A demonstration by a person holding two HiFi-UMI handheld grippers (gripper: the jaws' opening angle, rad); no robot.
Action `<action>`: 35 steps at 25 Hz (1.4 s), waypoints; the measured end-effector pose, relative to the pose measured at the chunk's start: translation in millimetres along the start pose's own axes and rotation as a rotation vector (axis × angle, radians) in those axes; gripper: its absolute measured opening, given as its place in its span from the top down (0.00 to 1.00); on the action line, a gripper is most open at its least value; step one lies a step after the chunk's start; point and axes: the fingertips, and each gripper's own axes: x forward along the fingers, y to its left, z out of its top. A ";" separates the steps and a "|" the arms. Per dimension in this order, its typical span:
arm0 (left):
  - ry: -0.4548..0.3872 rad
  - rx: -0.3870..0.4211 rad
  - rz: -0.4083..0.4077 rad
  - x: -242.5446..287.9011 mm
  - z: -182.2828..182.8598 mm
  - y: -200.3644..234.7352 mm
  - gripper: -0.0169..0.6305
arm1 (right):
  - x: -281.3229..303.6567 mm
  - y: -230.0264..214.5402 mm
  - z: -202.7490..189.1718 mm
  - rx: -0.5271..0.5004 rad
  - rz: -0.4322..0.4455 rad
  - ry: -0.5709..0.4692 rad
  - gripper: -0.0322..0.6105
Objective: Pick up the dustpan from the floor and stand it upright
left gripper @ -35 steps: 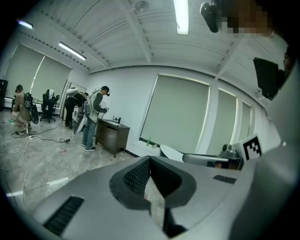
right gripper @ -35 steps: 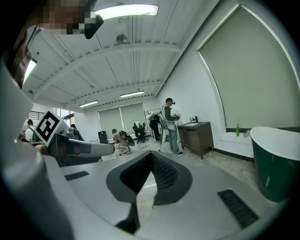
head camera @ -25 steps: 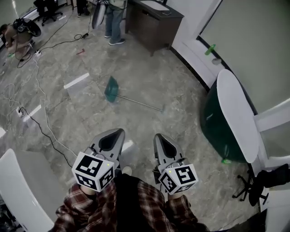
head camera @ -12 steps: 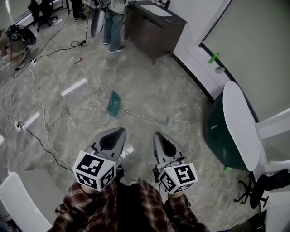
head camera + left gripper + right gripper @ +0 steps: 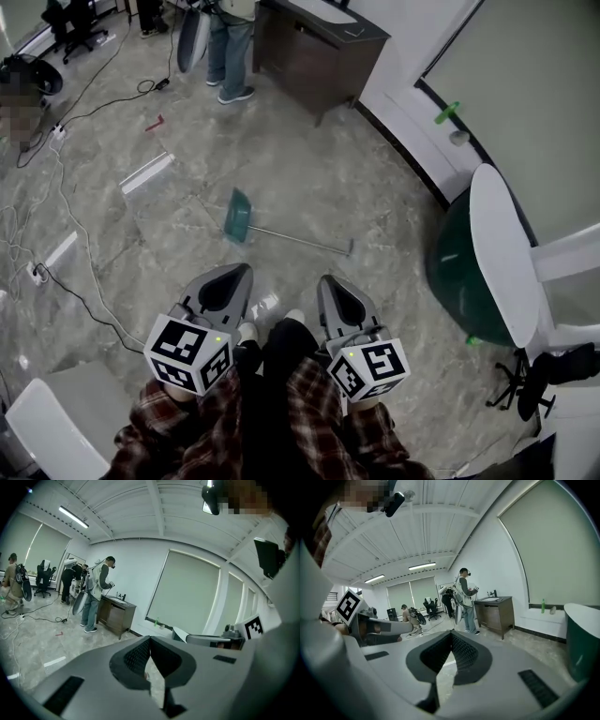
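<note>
Listing what lies before us on the marbled floor [image 5: 375,197].

Item one: dustpan [image 5: 237,215], teal, lying flat on the floor with its long thin handle [image 5: 295,239] stretched out to the right. It lies ahead of both grippers, well apart from them, and neither touches it.

Item two: left gripper [image 5: 241,270], held low in front of us and pointing slightly down over the floor. In the left gripper view we see its jaws closed tip to tip, with only floor showing through the gap behind the pads. Its marker cube [image 5: 187,353] sits just above our plaid sleeve [image 5: 155,431].

Item three: right gripper [image 5: 329,280], just beside the left and pointing the same way. In the right gripper view its jaws are pressed together and clasp no object.

Item four: dark wooden cabinet [image 5: 314,42] against the far wall, with a person in jeans [image 5: 230,47] standing at its left end.

Item five: cables [image 5: 84,244] trailing over the floor at the left, with a small red object [image 5: 155,122] further back.

Item six: green bottle [image 5: 448,112] on the window ledge.

Item seven: dark green round table [image 5: 459,272] with a white top, at our right, well apart from the dustpan.
</note>
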 end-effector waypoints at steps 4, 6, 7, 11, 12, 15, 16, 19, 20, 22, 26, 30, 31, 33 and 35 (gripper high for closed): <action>0.029 -0.001 -0.006 26.4 2.2 9.5 0.96 | 19.2 -27.1 2.4 0.027 -0.022 0.014 0.93; 0.043 -0.001 -0.003 43.0 3.2 13.7 0.96 | 30.7 -44.2 1.3 0.044 -0.030 0.025 0.93; 0.050 -0.002 -0.001 53.0 4.8 16.8 0.96 | 37.9 -53.0 2.2 0.048 -0.032 0.030 0.93; 0.060 -0.008 0.008 101.0 19.8 29.4 0.95 | 70.5 -92.5 17.5 0.052 -0.032 0.037 0.93; 0.058 -0.008 0.009 115.1 24.8 31.5 0.95 | 78.6 -105.1 22.8 0.051 -0.033 0.035 0.93; 0.049 -0.009 0.011 162.8 42.9 33.7 0.96 | 103.1 -143.7 42.6 0.044 -0.029 0.029 0.93; 0.045 -0.009 0.010 179.3 50.3 32.6 0.96 | 111.4 -155.6 49.9 0.037 -0.024 0.031 0.93; 0.031 -0.008 0.007 228.2 74.4 25.6 0.96 | 135.3 -190.5 71.7 0.005 0.006 0.042 0.93; 0.025 -0.007 0.011 243.5 82.0 23.3 0.96 | 142.3 -202.5 78.6 -0.003 0.019 0.046 0.93; 0.014 -0.006 0.025 271.8 96.0 20.2 0.96 | 155.2 -226.6 91.9 -0.010 0.040 0.047 0.93; 0.003 -0.011 0.054 315.9 112.6 17.4 0.95 | 176.6 -270.0 111.7 -0.018 0.068 0.050 0.93; 0.013 -0.023 0.077 343.3 112.7 19.1 0.96 | 192.2 -295.8 116.0 -0.016 0.092 0.063 0.93; 0.015 -0.023 0.080 348.6 113.0 20.2 0.96 | 194.9 -299.9 115.9 -0.011 0.094 0.065 0.93; 0.020 -0.021 0.083 358.4 116.1 23.1 0.96 | 200.1 -306.4 115.9 0.001 0.095 0.070 0.93; 0.024 -0.015 0.078 366.4 121.0 25.6 0.95 | 204.9 -310.9 116.6 0.010 0.092 0.074 0.93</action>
